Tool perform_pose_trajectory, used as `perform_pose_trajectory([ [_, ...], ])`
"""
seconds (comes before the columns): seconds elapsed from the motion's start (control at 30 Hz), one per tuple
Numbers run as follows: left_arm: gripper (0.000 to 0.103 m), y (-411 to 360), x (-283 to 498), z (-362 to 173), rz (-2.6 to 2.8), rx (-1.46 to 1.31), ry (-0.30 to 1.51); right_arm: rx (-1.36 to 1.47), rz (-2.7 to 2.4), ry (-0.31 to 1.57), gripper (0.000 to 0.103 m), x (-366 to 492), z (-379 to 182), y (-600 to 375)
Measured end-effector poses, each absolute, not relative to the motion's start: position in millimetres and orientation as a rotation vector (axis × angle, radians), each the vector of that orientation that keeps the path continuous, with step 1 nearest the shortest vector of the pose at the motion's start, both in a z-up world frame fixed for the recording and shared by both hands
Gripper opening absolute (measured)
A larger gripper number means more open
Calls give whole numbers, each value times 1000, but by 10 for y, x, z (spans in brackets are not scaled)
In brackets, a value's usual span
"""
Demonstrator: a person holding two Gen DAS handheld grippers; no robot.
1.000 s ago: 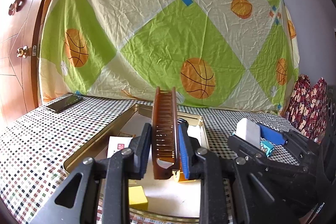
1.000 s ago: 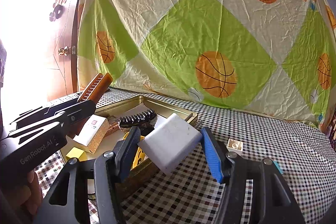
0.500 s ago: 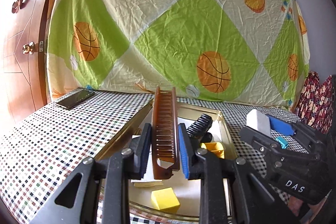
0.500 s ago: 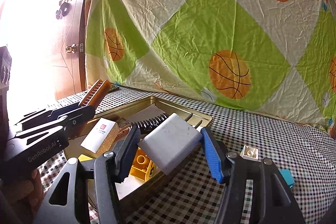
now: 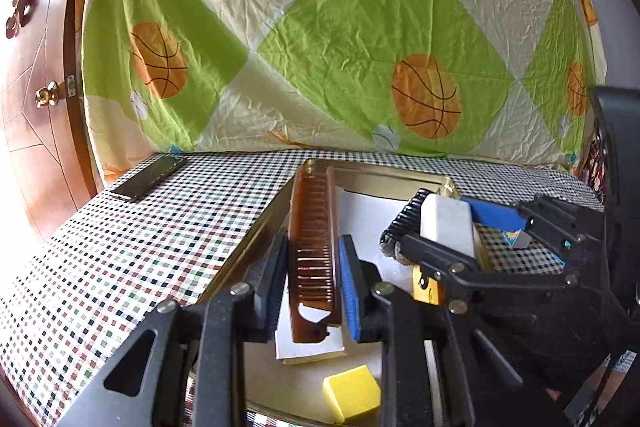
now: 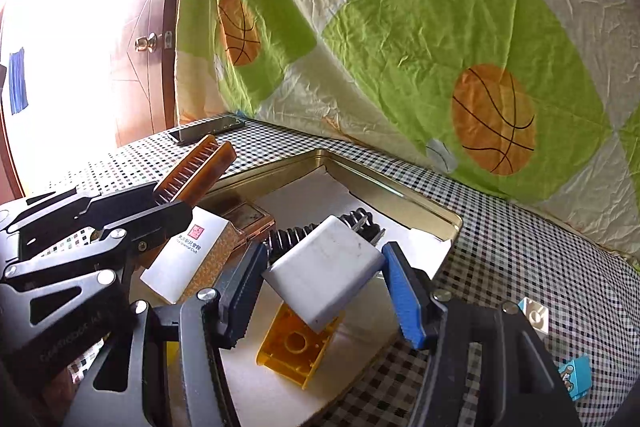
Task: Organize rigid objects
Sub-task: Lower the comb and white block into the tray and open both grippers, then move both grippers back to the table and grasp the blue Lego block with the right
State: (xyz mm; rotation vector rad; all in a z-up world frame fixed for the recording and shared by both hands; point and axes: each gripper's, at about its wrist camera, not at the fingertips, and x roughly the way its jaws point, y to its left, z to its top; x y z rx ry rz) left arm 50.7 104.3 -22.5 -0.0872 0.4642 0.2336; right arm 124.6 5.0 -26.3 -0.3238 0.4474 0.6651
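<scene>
Over the gold tray's [image 5: 256,227] left rim, the brown comb [image 5: 314,247] is clamped by the left gripper [image 5: 314,291]. Over its middle, the white charger [image 6: 326,273] is clamped by the right gripper [image 6: 320,287]. With 2 grippers crowded, a collision could be caused on release.

Brick [image 6: 295,346] in tray [image 6: 404,191], phone [image 5: 149,177] left

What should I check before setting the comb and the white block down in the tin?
1. Left gripper shut on the brown plastic comb: ok.
2. Right gripper shut on the white rectangular block: ok.
3. Both over the gold metal tray: ok.
4. Bare floor under the block: not ok, the yellow toy brick lies there.
5. Spot under the comb: not ok, the white card box lies below.
</scene>
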Motion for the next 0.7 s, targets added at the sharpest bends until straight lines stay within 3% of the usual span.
perform_pose_trajectory([
  [0.1, 33, 1114, 507, -234, 251, -109, 465, -317, 695, 466, 62, 1374, -268, 143],
  [0.2, 50, 1178, 466, -227, 282, -125, 453, -292, 714, 476, 71, 1444, -263, 133],
  [0.27, 74, 1219, 439, -216, 292, -145, 441, -269, 706, 469, 77, 1445, -244, 56],
  [0.37, 98, 1234, 398, -177, 305, -168, 415, -234, 699, 448, 86, 1411, -177, -121],
  [0.7, 101, 663, 450, 14, 192, -91, 387, -250, 544, 333, 90, 1223, 68, -1125],
])
